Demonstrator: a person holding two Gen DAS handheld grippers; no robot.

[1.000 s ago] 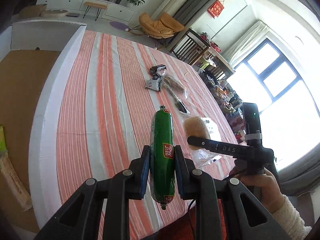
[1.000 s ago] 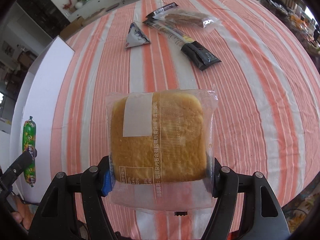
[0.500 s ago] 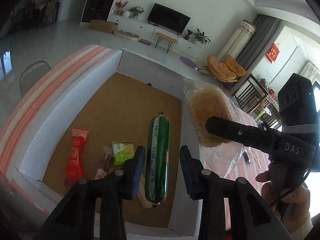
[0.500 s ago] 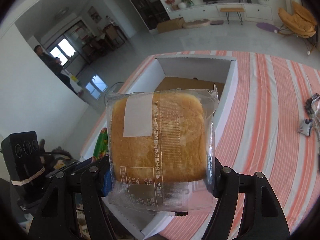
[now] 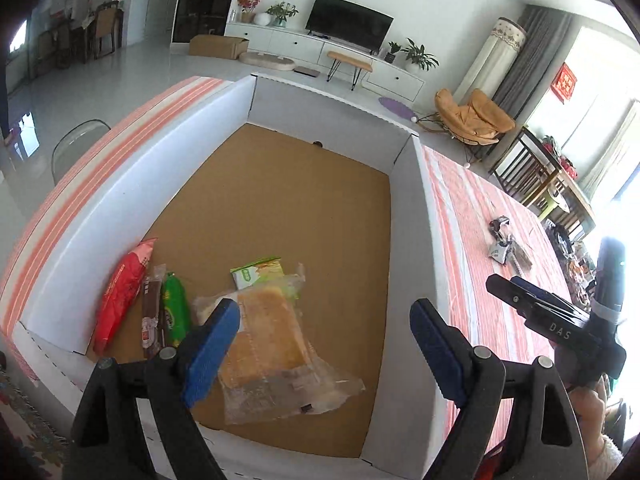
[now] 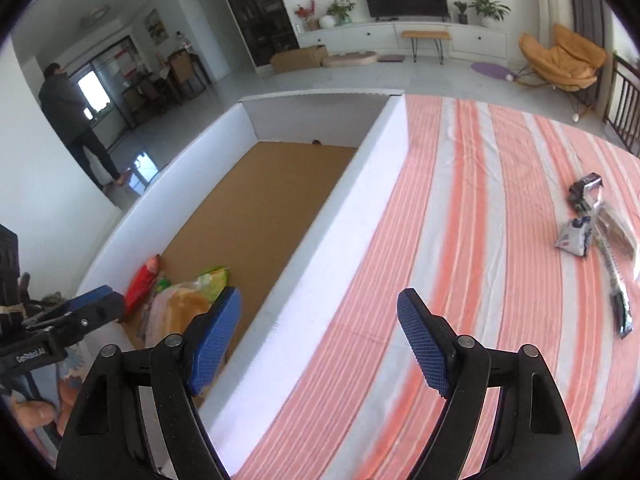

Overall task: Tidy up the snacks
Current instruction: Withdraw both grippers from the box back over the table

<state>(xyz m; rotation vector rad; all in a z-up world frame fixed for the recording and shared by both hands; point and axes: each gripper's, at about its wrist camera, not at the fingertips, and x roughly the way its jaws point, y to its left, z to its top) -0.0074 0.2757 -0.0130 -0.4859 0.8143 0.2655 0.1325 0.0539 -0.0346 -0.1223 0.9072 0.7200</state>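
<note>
Both the left gripper (image 5: 325, 344) and right gripper (image 6: 319, 340) have their jaws released and empty. The remaining snacks (image 6: 596, 236) lie at the right edge of the right wrist view on the striped table (image 6: 480, 240), their long axes running away from the camera, nearer the right gripper. The box (image 5: 416, 208) holds the cake (image 5: 264, 336). Far packets overlap; their count is unclear.

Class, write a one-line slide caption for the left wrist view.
Open left gripper hovers over a white box holding wrapped cake, green sausage and red packet.
</note>
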